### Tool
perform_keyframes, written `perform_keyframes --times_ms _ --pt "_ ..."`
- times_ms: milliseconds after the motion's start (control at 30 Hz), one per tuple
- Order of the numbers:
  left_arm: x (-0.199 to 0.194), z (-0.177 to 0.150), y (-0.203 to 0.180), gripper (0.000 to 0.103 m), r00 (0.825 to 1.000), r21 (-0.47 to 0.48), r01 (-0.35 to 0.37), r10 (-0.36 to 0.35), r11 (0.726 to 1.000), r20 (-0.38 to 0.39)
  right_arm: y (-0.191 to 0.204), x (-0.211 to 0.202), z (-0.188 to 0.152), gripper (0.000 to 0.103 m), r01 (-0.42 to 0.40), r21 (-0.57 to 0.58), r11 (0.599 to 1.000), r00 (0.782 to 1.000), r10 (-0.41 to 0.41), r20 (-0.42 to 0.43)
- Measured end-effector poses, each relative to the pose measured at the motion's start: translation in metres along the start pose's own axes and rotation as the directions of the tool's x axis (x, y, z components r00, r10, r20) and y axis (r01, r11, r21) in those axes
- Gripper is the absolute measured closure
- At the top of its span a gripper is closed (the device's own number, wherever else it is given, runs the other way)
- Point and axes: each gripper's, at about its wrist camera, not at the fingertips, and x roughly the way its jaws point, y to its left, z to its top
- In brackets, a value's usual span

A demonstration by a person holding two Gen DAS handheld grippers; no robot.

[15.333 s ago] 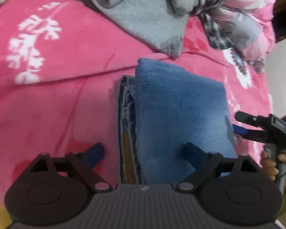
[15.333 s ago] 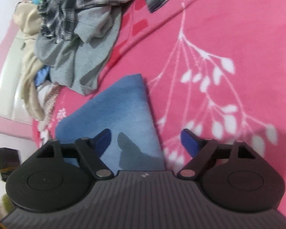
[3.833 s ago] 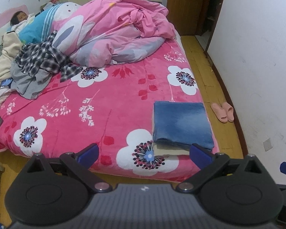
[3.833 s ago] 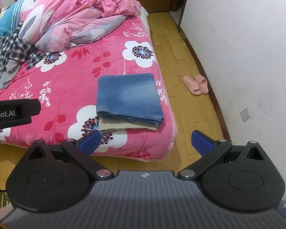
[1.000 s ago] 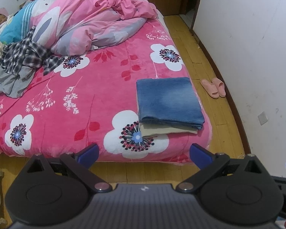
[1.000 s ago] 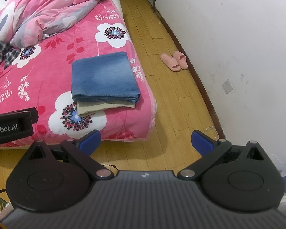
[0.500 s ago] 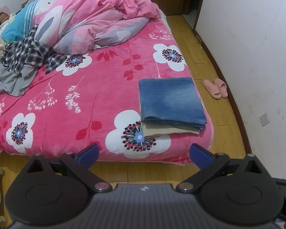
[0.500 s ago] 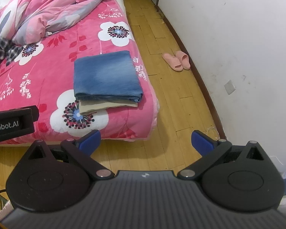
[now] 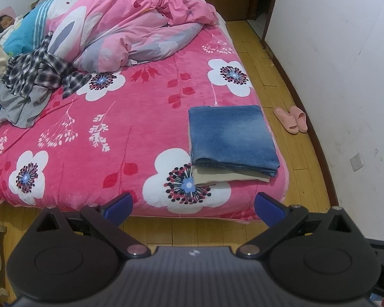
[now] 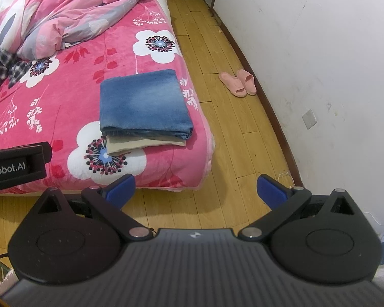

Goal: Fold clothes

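Folded jeans (image 9: 231, 134) stacked on the bed (image 9: 130, 128)

Both grippers, left (image 9: 193, 203) and right (image 10: 195, 185), have fingers wide apart, empty (denim likely heavy, floppy; grip folded edges).

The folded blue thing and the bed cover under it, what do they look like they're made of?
The folded blue garment looks like denim: faded, mottled wash and stitched seams at its front edge. The pink floral bed cover looks like plush fleece, judging by its soft matte nap.
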Motion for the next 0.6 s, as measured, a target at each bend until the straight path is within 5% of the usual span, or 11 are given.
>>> perform_keyframes --times_ms 600 --pt "0.0027 0.0037 -0.0003 0.001 1.000 -0.006 -0.006 0.006 1.000 -0.006 0.0010 0.0026 0.0068 0.001 -0.003 -0.004 1.000 1.000 0.003 0.001"
